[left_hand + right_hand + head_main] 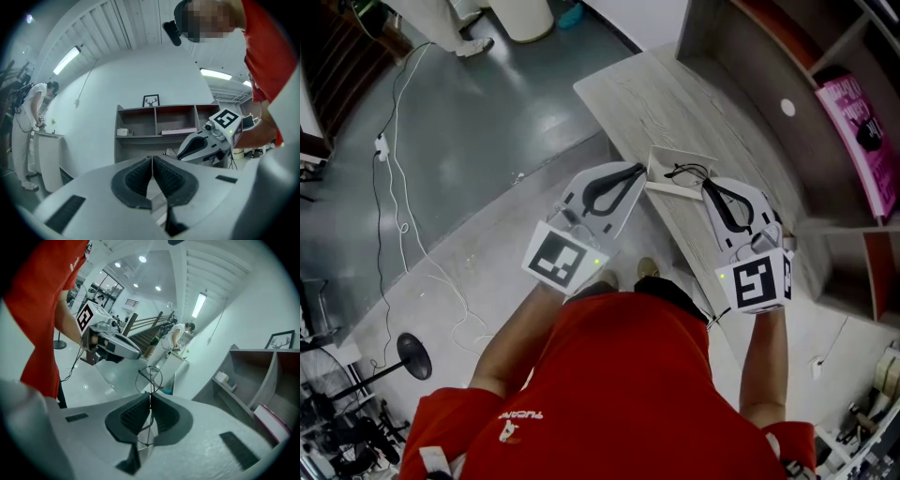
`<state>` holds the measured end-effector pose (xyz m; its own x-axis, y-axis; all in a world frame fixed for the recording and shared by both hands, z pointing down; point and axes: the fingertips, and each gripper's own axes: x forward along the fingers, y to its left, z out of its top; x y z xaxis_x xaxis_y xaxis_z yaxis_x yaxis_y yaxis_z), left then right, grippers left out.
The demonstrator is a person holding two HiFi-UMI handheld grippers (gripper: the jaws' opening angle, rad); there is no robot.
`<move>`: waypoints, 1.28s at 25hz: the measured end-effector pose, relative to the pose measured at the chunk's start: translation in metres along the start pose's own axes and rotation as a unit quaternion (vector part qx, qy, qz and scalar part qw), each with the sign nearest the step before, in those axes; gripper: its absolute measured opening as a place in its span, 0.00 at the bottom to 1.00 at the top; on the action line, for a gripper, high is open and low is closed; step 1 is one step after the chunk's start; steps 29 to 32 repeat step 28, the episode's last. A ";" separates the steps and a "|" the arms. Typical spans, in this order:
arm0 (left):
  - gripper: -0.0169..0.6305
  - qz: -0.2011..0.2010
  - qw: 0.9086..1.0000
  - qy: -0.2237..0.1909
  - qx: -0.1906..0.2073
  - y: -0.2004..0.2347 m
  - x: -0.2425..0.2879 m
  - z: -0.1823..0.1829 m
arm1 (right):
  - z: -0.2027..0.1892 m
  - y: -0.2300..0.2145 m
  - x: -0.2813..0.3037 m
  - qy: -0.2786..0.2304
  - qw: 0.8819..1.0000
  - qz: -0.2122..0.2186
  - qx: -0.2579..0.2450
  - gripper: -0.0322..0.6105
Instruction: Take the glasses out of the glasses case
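Note:
A white glasses case (661,165) lies open near the edge of the pale wooden table (675,94). Thin black wire glasses (687,172) hang just above it. My right gripper (705,184) is shut on them. In the right gripper view the pads (140,416) pinch the frame, and one round lens (150,378) stands up past the gripper (150,394). My left gripper (639,169) is at the case's near-left corner. Its tips meet in the left gripper view (152,159). I cannot tell whether they pinch the case's edge.
A shelf unit with a pink book (862,131) stands behind the table. On the grey floor a white cable (394,206) trails and a black stand base (414,354) sits to the left. A person (28,117) stands at a white counter far off.

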<state>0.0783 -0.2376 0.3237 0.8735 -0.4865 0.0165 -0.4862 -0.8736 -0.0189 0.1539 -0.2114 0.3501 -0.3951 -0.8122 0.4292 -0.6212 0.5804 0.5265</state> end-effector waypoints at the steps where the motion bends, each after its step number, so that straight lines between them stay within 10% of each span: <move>1: 0.05 -0.001 1.000 0.000 0.000 -0.001 -0.001 0.000 | 0.001 0.001 -0.002 -0.001 1.000 -0.002 0.003 0.08; 32: 0.05 -0.007 1.000 0.003 -0.004 -0.014 -0.008 -0.005 | 0.001 0.013 -0.019 -0.005 1.000 -0.006 0.020 0.08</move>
